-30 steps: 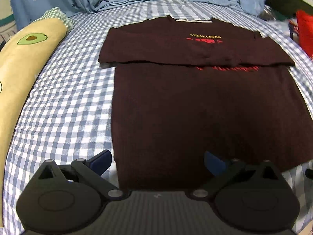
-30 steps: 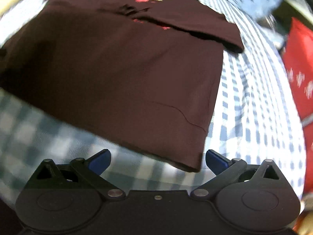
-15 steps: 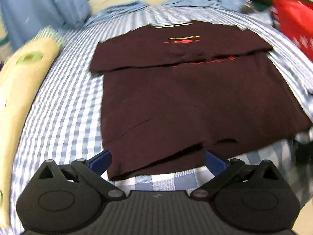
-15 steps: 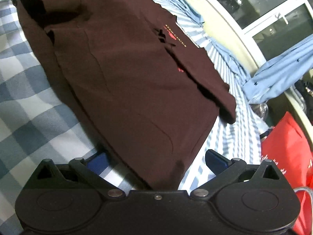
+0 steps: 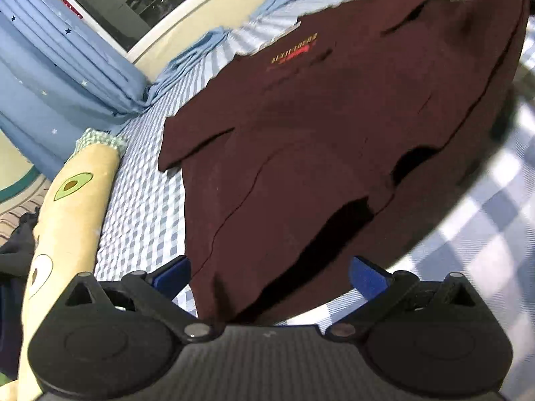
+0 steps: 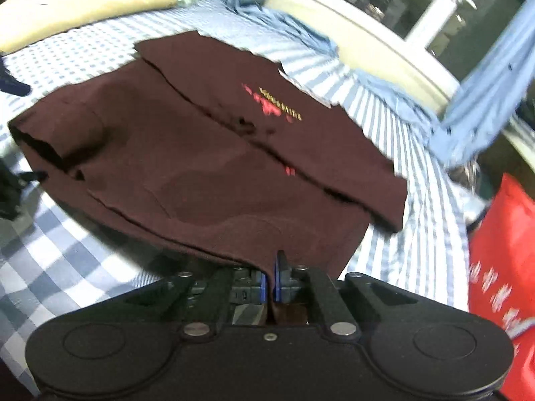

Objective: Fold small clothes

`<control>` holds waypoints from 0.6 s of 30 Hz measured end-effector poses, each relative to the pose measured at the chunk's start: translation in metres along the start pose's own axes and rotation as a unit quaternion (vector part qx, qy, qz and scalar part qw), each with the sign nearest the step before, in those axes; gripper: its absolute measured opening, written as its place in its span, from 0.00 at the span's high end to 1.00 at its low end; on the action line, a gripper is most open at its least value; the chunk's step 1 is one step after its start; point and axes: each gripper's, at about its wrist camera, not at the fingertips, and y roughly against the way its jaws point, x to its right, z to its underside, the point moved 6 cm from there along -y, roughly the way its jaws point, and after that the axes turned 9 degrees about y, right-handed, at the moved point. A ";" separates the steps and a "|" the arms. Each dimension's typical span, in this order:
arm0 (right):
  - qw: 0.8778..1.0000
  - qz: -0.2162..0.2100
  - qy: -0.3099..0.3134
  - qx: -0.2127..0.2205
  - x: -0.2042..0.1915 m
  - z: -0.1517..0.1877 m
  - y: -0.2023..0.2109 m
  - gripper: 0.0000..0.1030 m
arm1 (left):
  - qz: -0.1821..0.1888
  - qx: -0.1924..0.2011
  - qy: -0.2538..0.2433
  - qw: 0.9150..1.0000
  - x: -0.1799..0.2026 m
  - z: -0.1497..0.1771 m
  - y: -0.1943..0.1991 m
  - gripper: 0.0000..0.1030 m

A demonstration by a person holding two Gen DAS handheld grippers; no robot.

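A dark maroon T-shirt with a small red and yellow print lies on the blue-checked bed, sleeves folded in. My left gripper is open, its blue fingers either side of the shirt's bottom left corner, which lies between them. In the right wrist view the same T-shirt has its hem lifted off the bed. My right gripper is shut on the bottom right hem, with cloth pinched between the blue pads.
A long cream avocado-print pillow lies along the bed's left side. Blue star curtains and a window sill stand behind the bed. A red bag sits at the bed's right side.
My right gripper has closed on the shirt's bottom right hem and lifted it. My left gripper has moved in low over the bottom left corner and stays open. Both views have tilted.
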 end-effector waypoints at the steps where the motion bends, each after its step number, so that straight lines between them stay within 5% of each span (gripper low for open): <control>1: 1.000 0.001 0.008 0.006 0.002 -0.004 0.004 0.96 | 0.000 -0.003 -0.001 1.000 0.001 0.000 -0.004 0.01; 7: 1.000 0.002 0.022 0.019 0.004 -0.014 0.009 0.96 | 0.006 -0.022 0.044 0.999 -0.021 -0.007 -0.015 0.03; 10: 1.000 0.007 0.013 0.018 0.003 -0.008 0.009 0.96 | -0.007 -0.034 0.050 0.998 -0.038 -0.004 -0.022 0.23; 12: 1.000 0.009 0.011 0.012 0.002 -0.003 0.007 0.97 | 0.009 -0.041 0.063 0.997 -0.048 -0.006 -0.024 0.52; 15: 1.000 0.000 -0.009 0.010 0.003 0.004 0.008 0.96 | 0.046 -0.044 0.105 0.992 -0.062 -0.011 -0.020 0.80; 18: 0.999 -0.010 -0.039 0.004 0.009 0.011 0.008 0.96 | 0.057 -0.031 0.133 0.989 -0.076 -0.017 -0.014 0.93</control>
